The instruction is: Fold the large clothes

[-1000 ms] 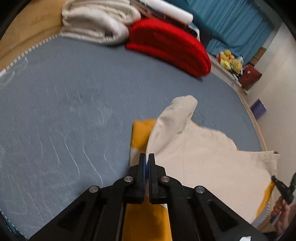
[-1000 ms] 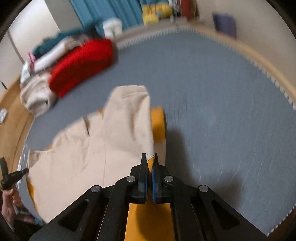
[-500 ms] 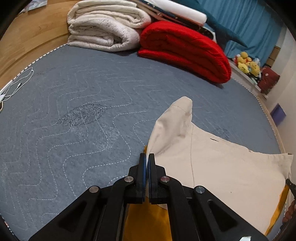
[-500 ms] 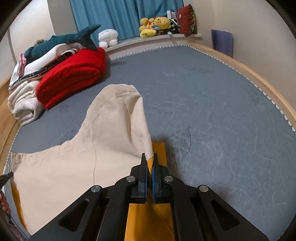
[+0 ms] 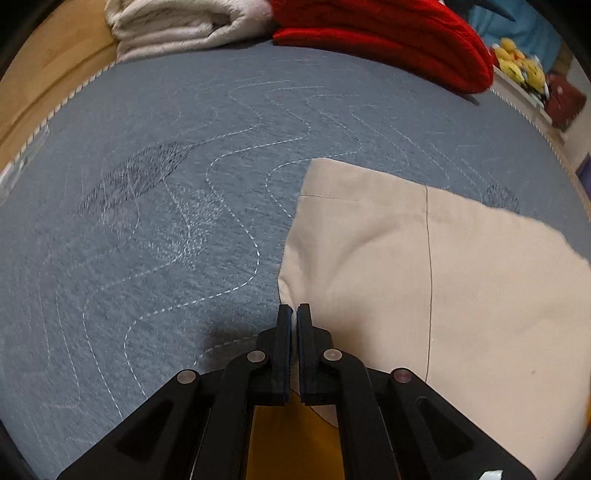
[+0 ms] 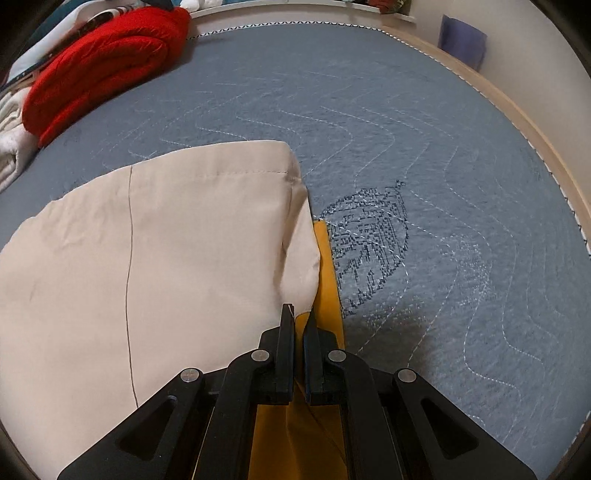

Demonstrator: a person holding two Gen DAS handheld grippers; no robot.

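Note:
A large beige garment [image 5: 424, 266] with a mustard-yellow inner side [image 5: 291, 435] lies spread on a grey quilted bed cover [image 5: 166, 229]. My left gripper [image 5: 294, 314] is shut on the garment's left edge, low over the cover. In the right wrist view the same beige garment [image 6: 166, 251] fills the left half, with a yellow strip [image 6: 327, 266] showing beside it. My right gripper [image 6: 299, 314] is shut on the garment's right edge, pinching beige and yellow cloth together.
A rolled red blanket [image 5: 388, 33] and folded white blankets [image 5: 177, 26] lie at the far edge of the bed. Plush toys [image 5: 517, 62] sit on a ledge beyond. The bed's wooden rim [image 6: 517, 110] curves along the right. A purple item [image 6: 461, 40] leans against the wall.
Both grippers have lowered toward the cover with the garment held. The hanging peak of beige cloth has dropped and now lies flatter and wider on the bed.

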